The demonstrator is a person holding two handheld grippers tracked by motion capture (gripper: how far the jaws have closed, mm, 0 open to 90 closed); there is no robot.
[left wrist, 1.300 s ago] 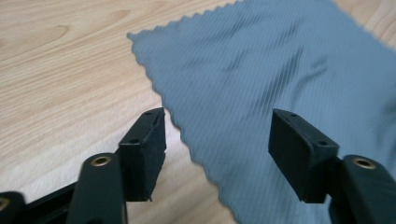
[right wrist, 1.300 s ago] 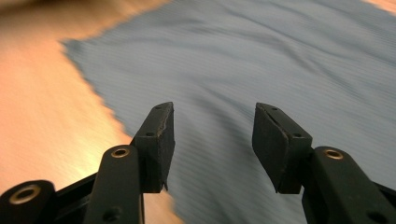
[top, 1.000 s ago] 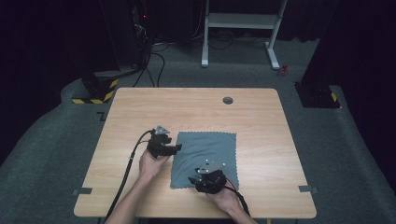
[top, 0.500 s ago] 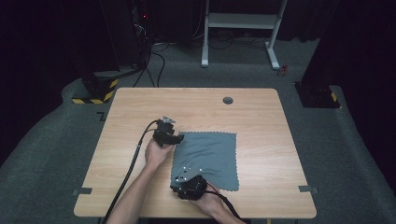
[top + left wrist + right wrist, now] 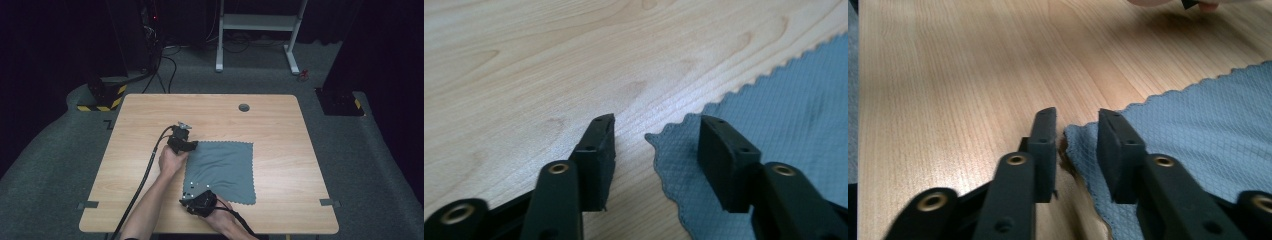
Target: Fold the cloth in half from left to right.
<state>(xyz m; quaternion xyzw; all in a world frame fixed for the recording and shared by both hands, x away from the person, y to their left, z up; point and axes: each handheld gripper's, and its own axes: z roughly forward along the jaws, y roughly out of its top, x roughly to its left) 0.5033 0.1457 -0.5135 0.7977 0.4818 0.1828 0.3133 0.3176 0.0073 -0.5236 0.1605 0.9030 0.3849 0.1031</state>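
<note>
**A:** What is the cloth made of?

**B:** The grey-blue cloth is a thin square with a fine diamond-grid weave and zigzag, pinked edges. It lies flat on the tabletop, on the near half, a little left of the middle.

**A:** And the two tools?

**B:** Both are matte black, with blocky rubber-like pads and brass-coloured rivets on the arms. The left hand-held gripper sits at the cloth's far left corner; its jaws have just been closing but are spread apart, one pad over bare wood and the other over the fabric, with the corner in the gap, unpinched. The right hand-held gripper is at the near left corner; its jaws have been closing too and stand narrower, with the slightly lifted corner between them. A gap remains on both sides, so the cloth is not clamped.

**A:** The surface?

**B:** Pale wood-grain laminate with rounded corners and a round grey cable hole near the far edge. Grey tape strips mark the near corners.

**A:** The room?

**B:** Dark, with grey carpet, a white metal frame, loose cables and a yellow-black striped block. I cannot read any writing.
</note>
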